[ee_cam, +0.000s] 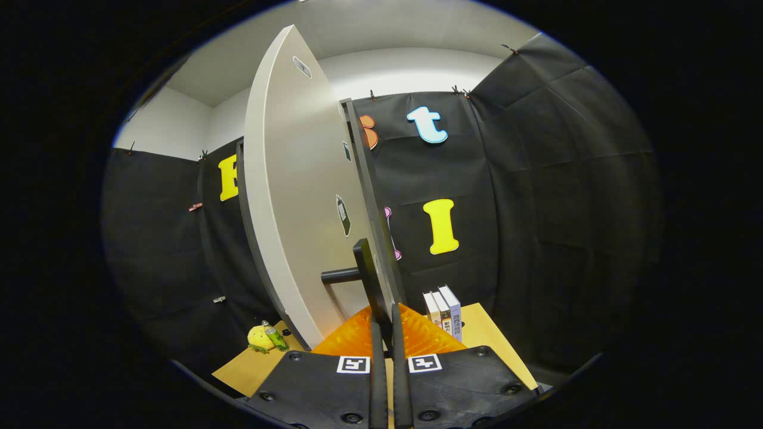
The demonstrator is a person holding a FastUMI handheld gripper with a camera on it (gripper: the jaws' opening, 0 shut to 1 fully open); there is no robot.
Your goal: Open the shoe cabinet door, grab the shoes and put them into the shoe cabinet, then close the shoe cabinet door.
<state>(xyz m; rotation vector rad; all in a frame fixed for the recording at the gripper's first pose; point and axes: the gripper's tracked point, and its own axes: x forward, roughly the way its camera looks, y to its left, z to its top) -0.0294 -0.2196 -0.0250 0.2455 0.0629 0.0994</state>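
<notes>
Grey cabinet door [298, 196] ajar; hand-held gripper [387, 333] clamped on its handle [366, 277].

Three books [444, 310] stand upright side by side on a tan tabletop [489, 333] against the black cloth wall. At the table's other side a yellow plush toy [260, 338] lies touching a small green bottle [275, 337].

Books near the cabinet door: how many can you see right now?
3, upright in a row on the tan surface, just beyond the tongs and beside the open door's edge: first, middle, outermost. The tongs grip the door's handle. Others may hide behind the door.
</notes>
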